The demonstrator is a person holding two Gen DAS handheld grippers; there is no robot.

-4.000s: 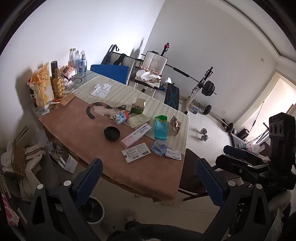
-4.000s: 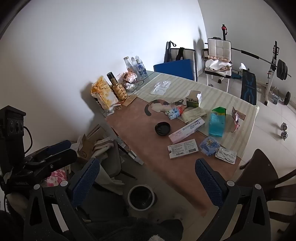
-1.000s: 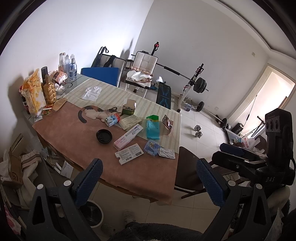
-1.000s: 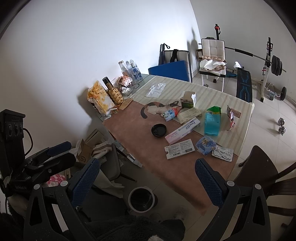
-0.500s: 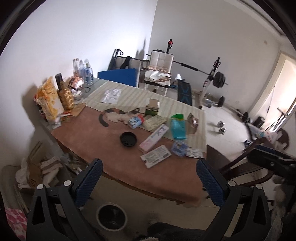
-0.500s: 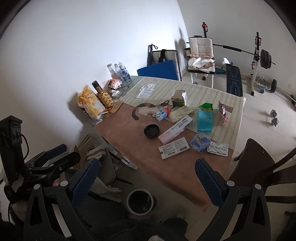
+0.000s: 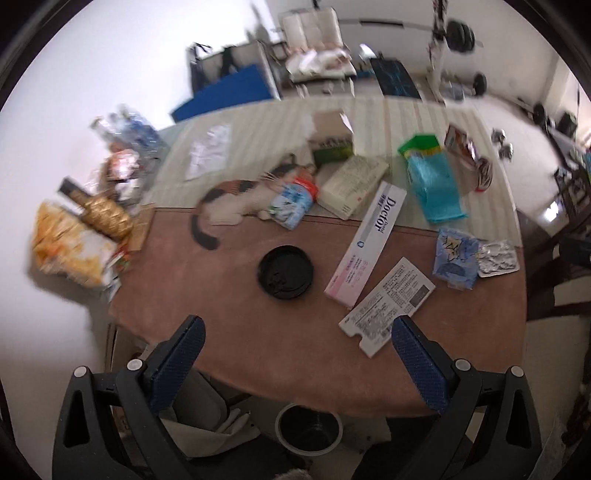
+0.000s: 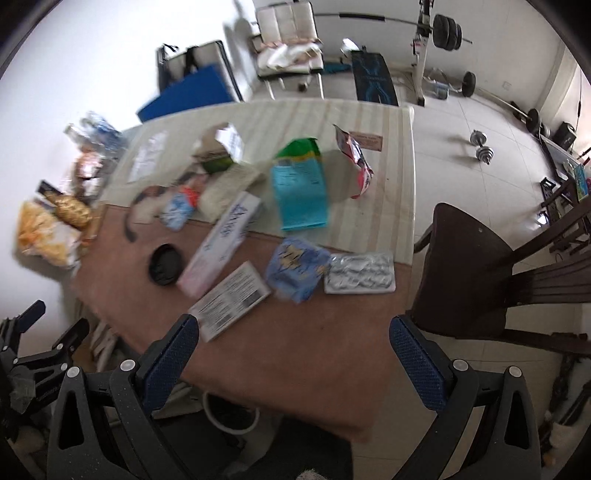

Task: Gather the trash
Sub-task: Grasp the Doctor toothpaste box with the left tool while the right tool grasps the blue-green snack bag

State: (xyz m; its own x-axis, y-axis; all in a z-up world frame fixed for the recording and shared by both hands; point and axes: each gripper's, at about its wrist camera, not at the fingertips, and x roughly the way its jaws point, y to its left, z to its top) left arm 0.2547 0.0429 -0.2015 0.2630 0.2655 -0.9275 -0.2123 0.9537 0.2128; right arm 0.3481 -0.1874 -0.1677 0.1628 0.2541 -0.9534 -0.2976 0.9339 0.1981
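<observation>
1. Left wrist view: left tool (image 7: 295, 354), wide and empty, has closed in on bench (image 7: 258, 343); trash, e.g. lid (image 7: 285, 272), lies mid-frame.
2. Right tool (image 8: 291, 354), also wide, now overlooks blister pack (image 8: 360, 273), centre-right; bin (image 7: 309, 428) bottom centre. Collecting not yet begun.

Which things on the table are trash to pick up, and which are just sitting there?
Probably trash:
- flat white box
- pink Doctor box
- blue wrapper
- empty pill sheet
- black lid
- bin on the floor is where it goes

Probably just sitting there:
- gold bottle
- chip bag
- dark chair
- barbell
</observation>
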